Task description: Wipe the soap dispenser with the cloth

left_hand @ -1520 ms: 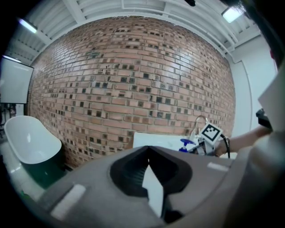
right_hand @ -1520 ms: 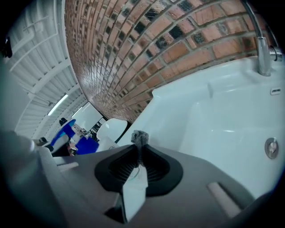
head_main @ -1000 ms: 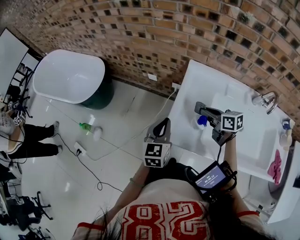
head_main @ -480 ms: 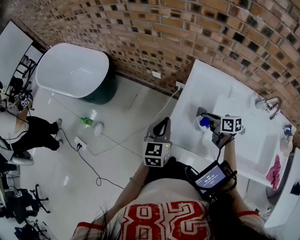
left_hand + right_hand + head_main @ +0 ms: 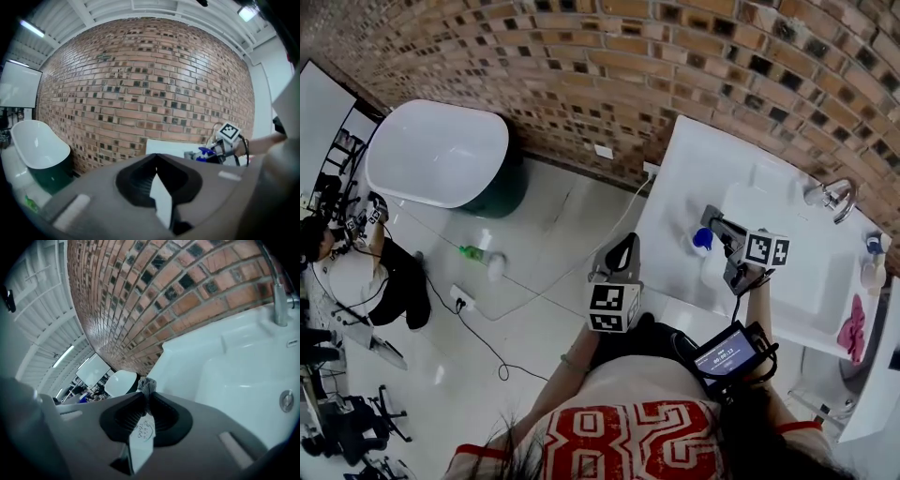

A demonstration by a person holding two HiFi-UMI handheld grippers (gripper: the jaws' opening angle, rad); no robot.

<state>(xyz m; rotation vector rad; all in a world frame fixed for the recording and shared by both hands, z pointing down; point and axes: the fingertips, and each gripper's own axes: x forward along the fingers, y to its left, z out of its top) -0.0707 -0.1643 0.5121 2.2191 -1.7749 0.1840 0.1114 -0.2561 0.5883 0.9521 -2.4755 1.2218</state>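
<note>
The right tongs (image 5: 146,397) are clenched on a tuft of cloth (image 5: 146,383) over the left edge of the white sink (image 5: 797,272). The soap dispenser (image 5: 868,272) stands well apart at the bench's (image 5: 694,159) right end, beyond the tap (image 5: 834,199) and near a pink rag (image 5: 850,330). The left tongs (image 5: 156,161) are clenched on nothing, over the floor (image 5: 534,291).

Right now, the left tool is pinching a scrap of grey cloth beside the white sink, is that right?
Not the left: the right tool pinches the grey cloth beside the white sink, as the right gripper view shows. The left tool is shut on nothing.
</note>
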